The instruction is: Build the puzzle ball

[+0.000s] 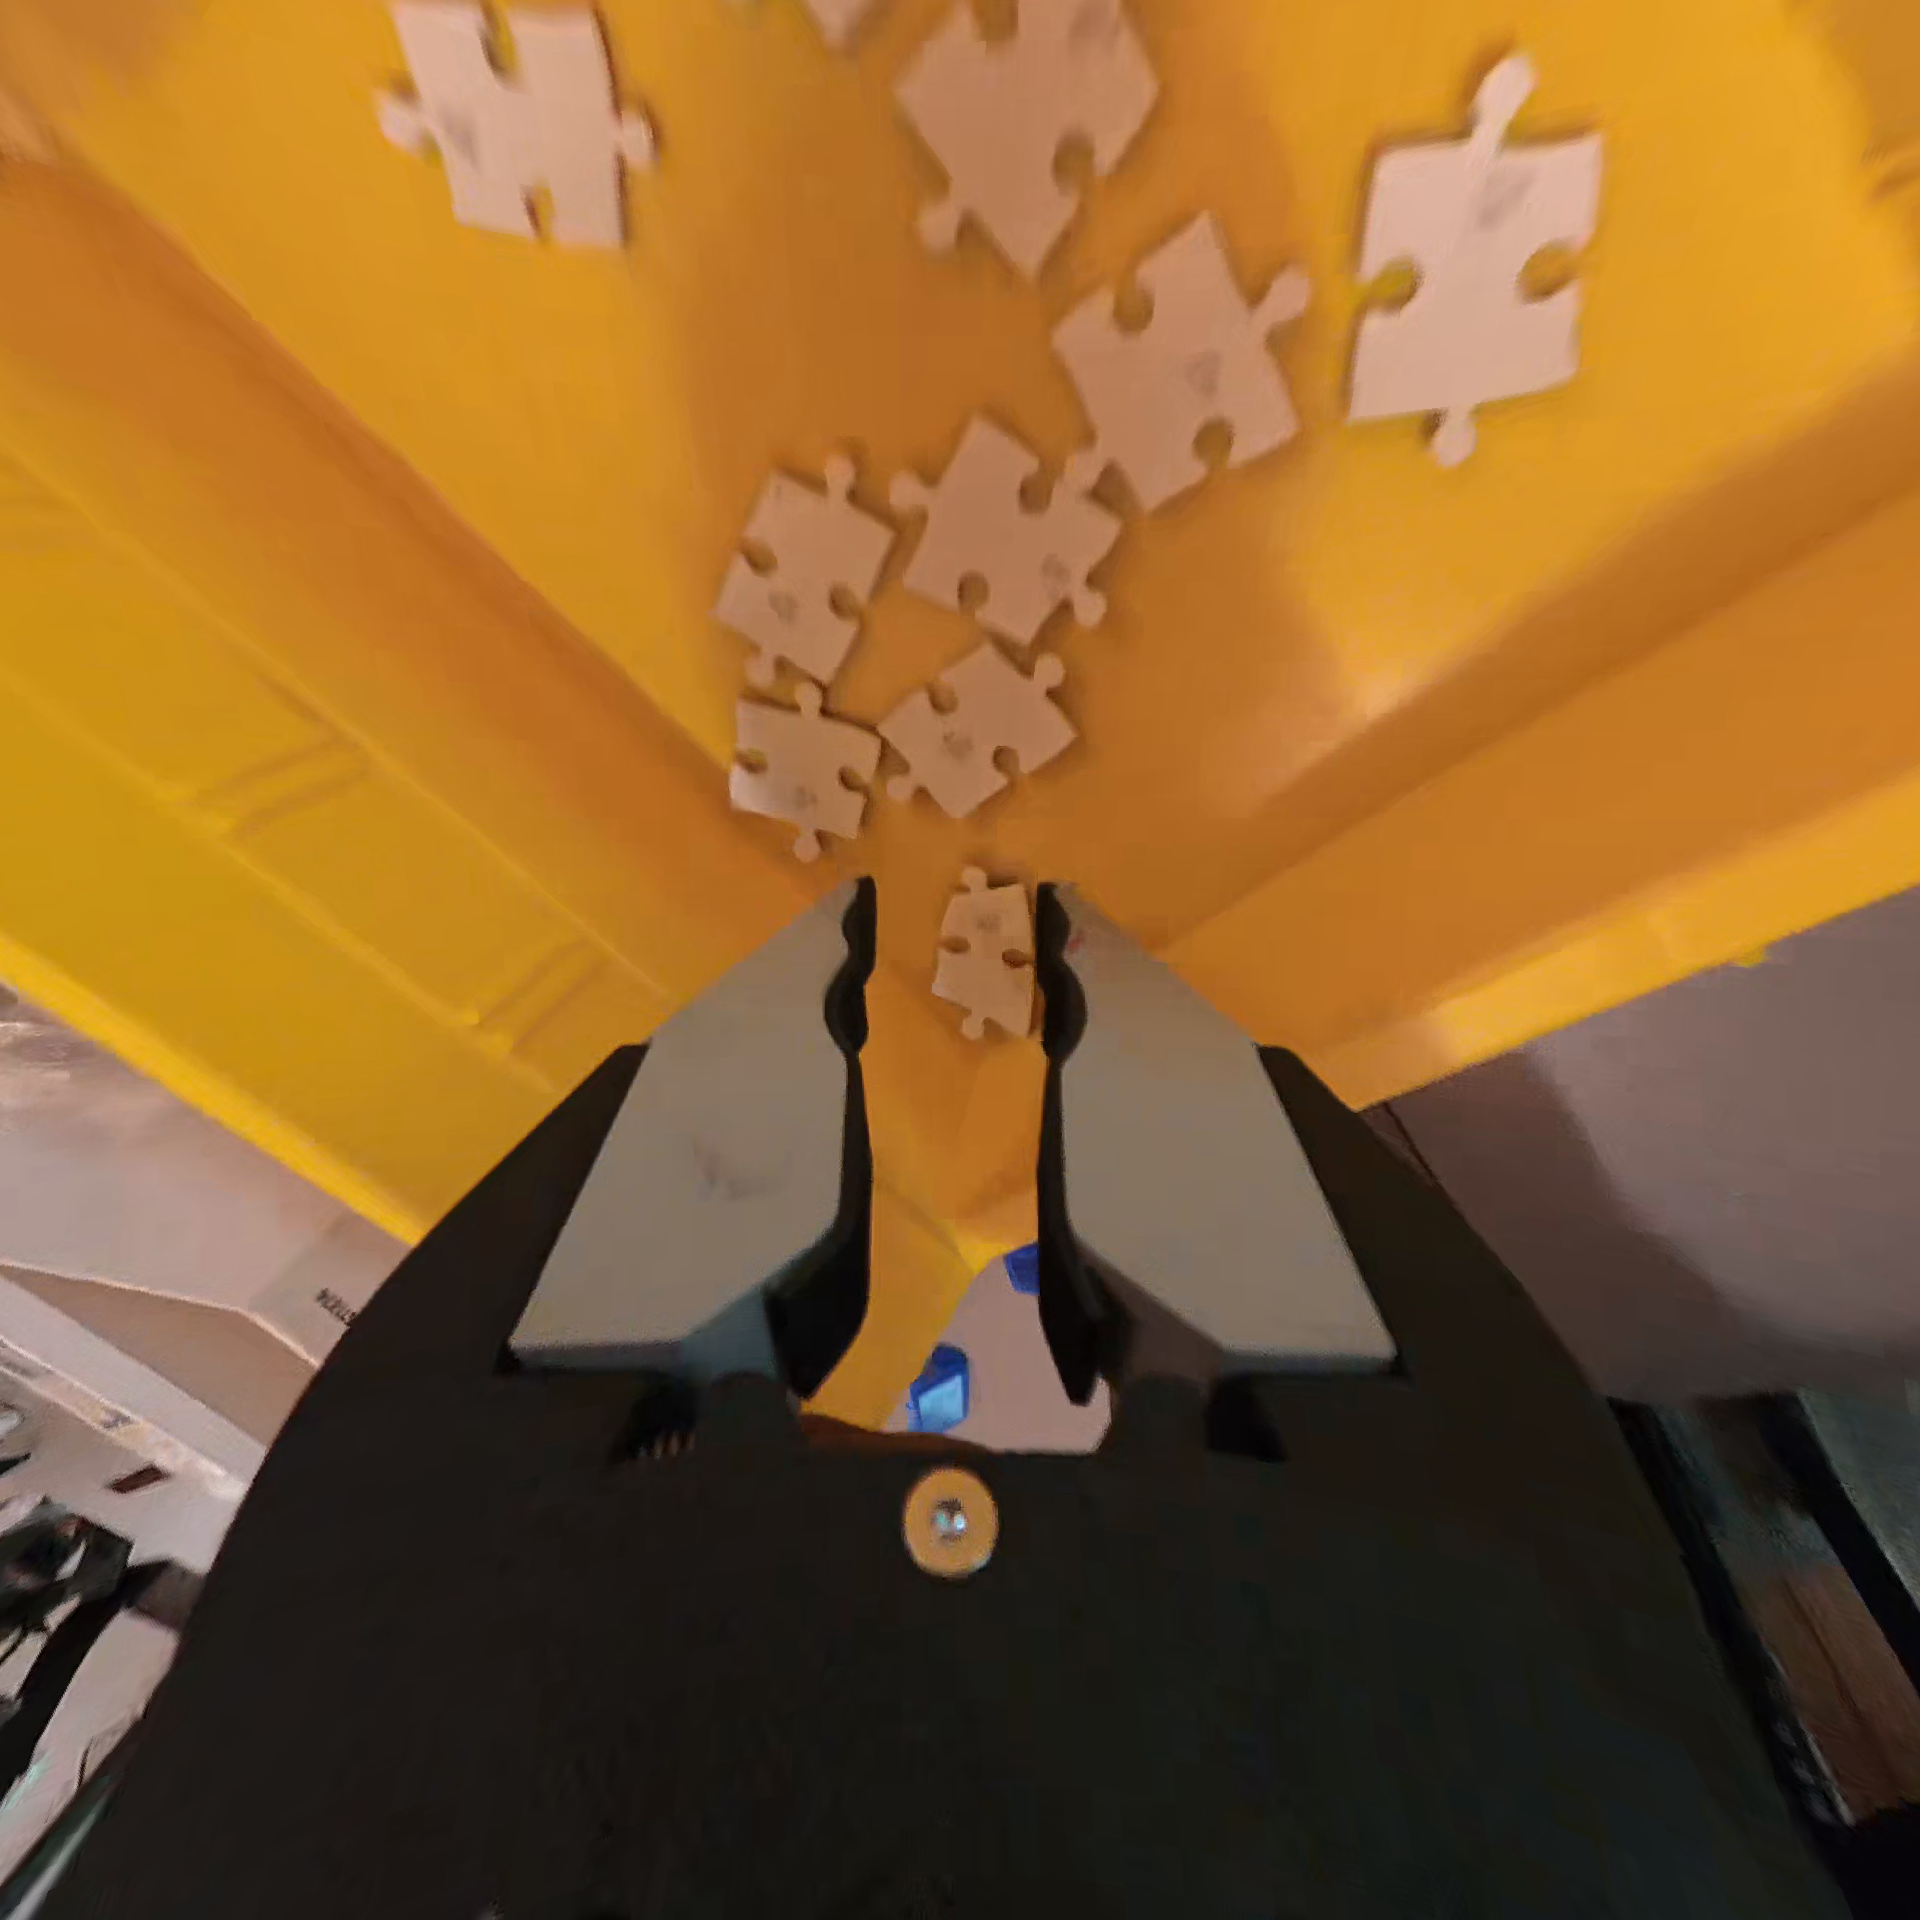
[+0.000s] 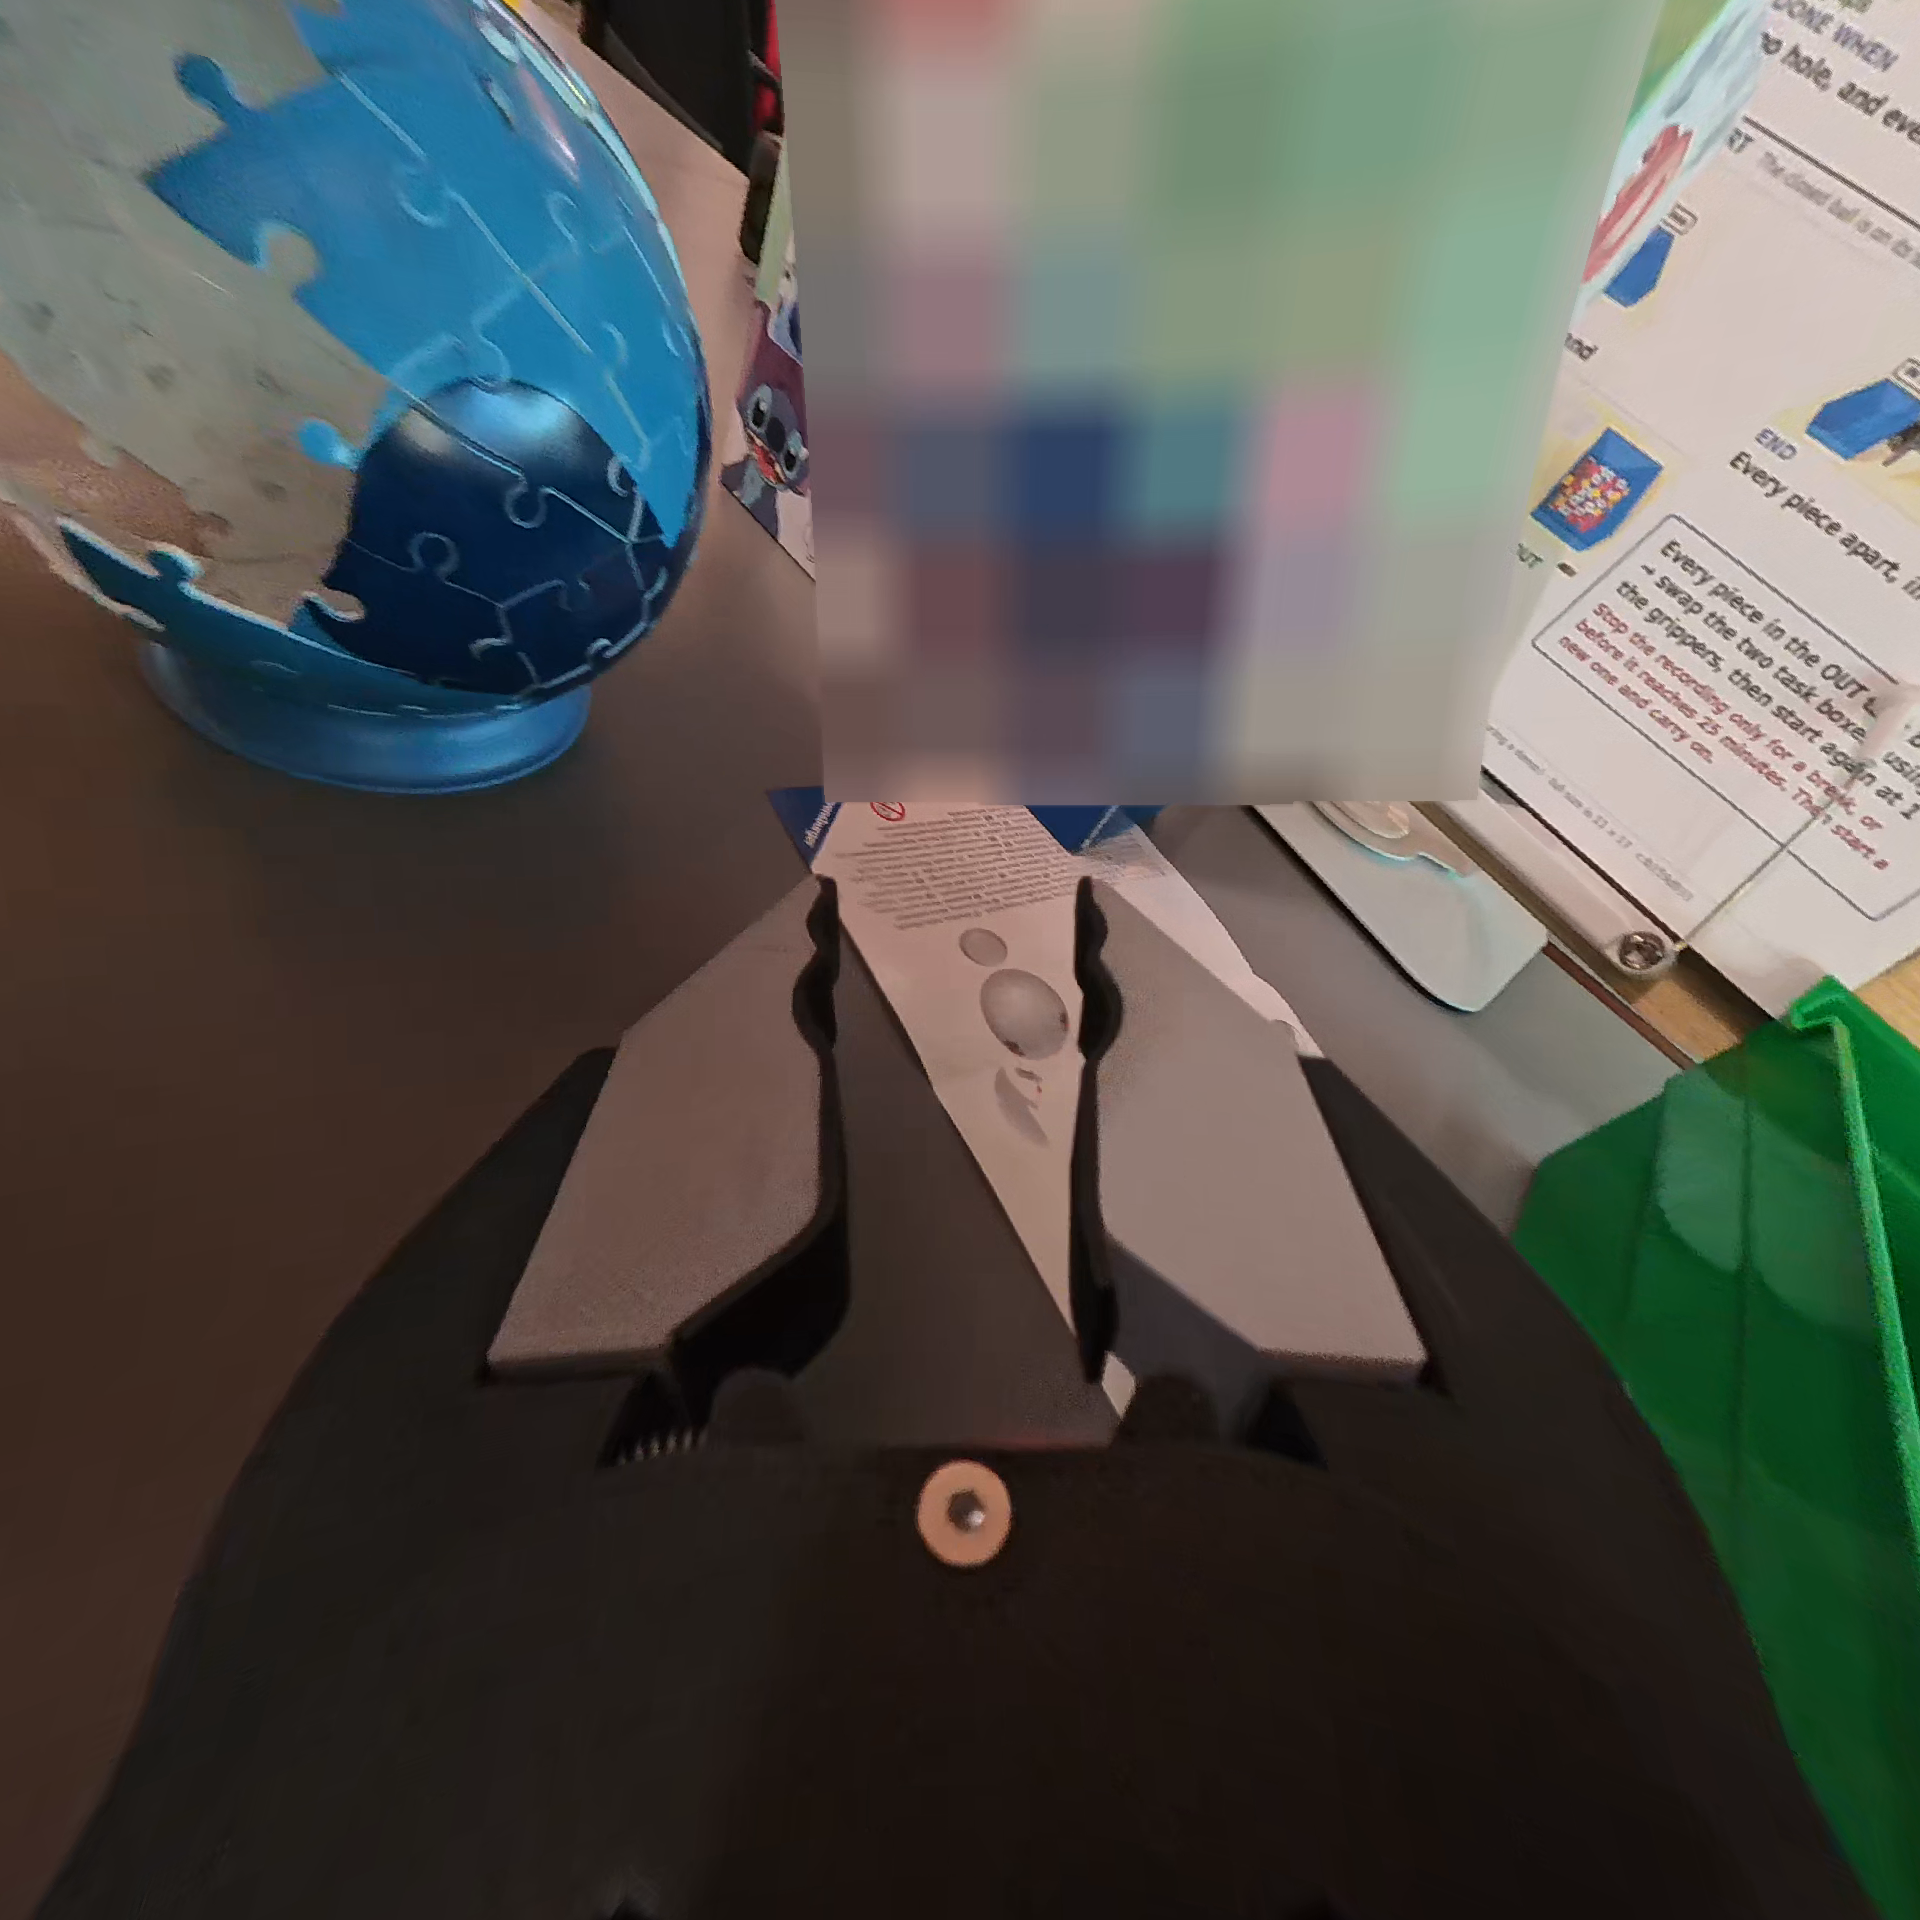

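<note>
A yellow bin (image 1: 436, 540) fills the left wrist view, with white puzzle pieces (image 1: 1003, 535) lying loose and face down on its floor. On the dark table (image 2: 312, 1039) the half-built blue puzzle ball (image 2: 447, 416) sits on its round stand (image 2: 374, 727), well left of a green bin (image 2: 1745, 1299). The left gripper (image 1: 954, 914) is parted, with one white piece (image 1: 987, 951) between its tips; whether they touch it is unclear. The right gripper (image 2: 951, 904) is open and empty above a printed leaflet (image 2: 966, 935).
</note>
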A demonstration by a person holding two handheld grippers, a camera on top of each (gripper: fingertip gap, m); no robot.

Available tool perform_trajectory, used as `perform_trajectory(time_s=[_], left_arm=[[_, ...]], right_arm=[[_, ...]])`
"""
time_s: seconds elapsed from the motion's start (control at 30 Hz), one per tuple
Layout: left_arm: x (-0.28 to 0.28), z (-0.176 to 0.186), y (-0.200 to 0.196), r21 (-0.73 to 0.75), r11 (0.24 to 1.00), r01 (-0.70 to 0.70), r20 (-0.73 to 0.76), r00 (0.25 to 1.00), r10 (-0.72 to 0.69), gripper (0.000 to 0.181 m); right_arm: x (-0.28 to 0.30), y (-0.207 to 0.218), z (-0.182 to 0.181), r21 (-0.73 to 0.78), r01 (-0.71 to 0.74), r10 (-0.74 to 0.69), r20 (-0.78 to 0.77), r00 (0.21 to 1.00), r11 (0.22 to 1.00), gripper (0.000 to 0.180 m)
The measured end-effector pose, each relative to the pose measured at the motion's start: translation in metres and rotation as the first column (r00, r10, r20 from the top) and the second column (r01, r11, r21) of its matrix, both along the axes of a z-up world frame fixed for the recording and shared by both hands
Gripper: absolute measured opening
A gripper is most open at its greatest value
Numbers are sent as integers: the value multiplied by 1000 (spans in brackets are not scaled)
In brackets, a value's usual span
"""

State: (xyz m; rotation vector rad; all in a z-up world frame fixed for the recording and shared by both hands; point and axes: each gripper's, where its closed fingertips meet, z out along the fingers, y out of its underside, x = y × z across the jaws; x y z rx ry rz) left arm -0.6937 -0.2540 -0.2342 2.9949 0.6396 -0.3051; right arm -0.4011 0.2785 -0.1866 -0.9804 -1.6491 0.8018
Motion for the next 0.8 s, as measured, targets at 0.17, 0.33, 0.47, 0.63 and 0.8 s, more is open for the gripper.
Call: perform_trajectory(time_s=[0.17,0.33,0.47,0.63,0.8], left_arm=[[2,-15,-12,-41,996,-80,86,993,83,30],[6,-19,-14,-29,989,-143,163,976,146,27],[11,-20,-12,-10,988,-152,198,969,150,16],[11,-19,-14,3,987,-162,188,969,159,15],[4,-3,-11,61,985,-162,108,982,155,0]], right_arm=[[5,-13,6,-52,-76,74,-26,997,996,42],[10,-19,12,-111,-126,121,-51,991,986,41],[13,-23,16,-139,-155,147,-66,987,978,41],[17,-30,19,-164,-195,185,-76,980,967,41],[21,-40,21,-172,-239,228,-80,970,956,41]])
